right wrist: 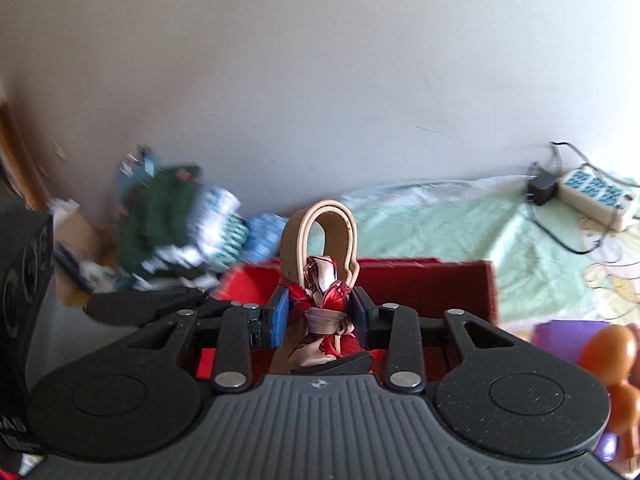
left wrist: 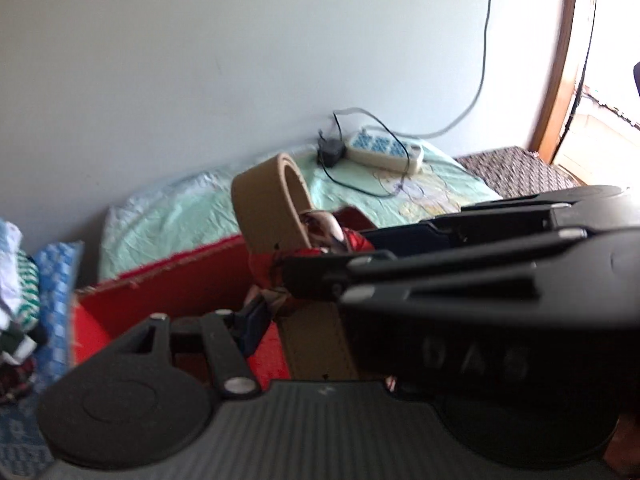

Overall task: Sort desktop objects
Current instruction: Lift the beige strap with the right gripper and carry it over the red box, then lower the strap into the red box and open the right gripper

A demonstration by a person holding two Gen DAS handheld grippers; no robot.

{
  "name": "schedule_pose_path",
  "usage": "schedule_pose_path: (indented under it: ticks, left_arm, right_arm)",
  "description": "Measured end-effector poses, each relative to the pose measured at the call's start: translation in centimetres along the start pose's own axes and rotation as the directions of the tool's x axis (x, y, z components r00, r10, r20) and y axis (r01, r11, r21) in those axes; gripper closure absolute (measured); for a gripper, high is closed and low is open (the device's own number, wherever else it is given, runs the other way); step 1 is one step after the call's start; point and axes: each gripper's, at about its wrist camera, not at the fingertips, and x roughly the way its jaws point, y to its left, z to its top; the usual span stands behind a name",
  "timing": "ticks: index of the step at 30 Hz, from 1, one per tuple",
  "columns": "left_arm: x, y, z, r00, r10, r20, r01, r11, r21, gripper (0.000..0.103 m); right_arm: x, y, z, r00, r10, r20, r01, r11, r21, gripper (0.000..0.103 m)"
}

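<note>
The right gripper [right wrist: 319, 314] is squeezed shut, with its two blue pads [right wrist: 280, 316] pressing on a red and white scarf [right wrist: 325, 304] and a tan strap [right wrist: 320, 232] that loops up above the pads like a handle. In the left camera the same strap [left wrist: 266, 204] and scarf [left wrist: 340, 240] show up close. The left gripper [left wrist: 280, 304] is right at the bundle, but the other black tool covers much of it, so I cannot tell if its fingers are open or closed. Only one blue pad [left wrist: 250, 328] shows, and the strap runs down just beside it. The strap and scarf are held up over a red box [right wrist: 460, 280], which sits on a bed with a light green sheet [right wrist: 440, 224]. At the far end of the sheet, next to the wall, lies a white power strip [right wrist: 596, 196] with blue sockets and a small black plug block [right wrist: 540, 190] with thin black wires. A grey cord [left wrist: 486, 40] runs up the plain white wall [right wrist: 320, 80]. At the other side of the box is a blurry heap of clothes [right wrist: 176, 216], green, white and blue. A brown door frame [left wrist: 560, 60] stands at the edge of the room. Near the right gripper are an orange round thing [right wrist: 612, 352] and something purple [right wrist: 560, 332] under it.
</note>
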Motion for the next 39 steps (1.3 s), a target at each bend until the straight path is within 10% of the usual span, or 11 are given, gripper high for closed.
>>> schedule_pose_path:
  ticks: [11,23,39]
  left_arm:
    - [11.2,1.0,-1.8,0.961,-0.107,-0.256,0.091,0.993,-0.074,0.044]
    - [10.6,0.7,-2.1,0.949,-0.151,-0.278,0.118,0.985,-0.129,0.041]
    - [9.1,0.6,-1.4,0.971,-0.064,-0.232,0.035,0.991,-0.128,0.030]
  right_arm:
    - [5.1,-4.8,-2.5,0.962,-0.102,-0.252,0.130,0.987,0.097,0.068]
    - [7.4,-3.5,-1.8,0.917,-0.197,-0.347,0.207,0.978,-0.010,0.066]
    - [6.8,-3.2,-1.3,0.939,-0.170,-0.299,0.185,0.982,0.024,0.066]
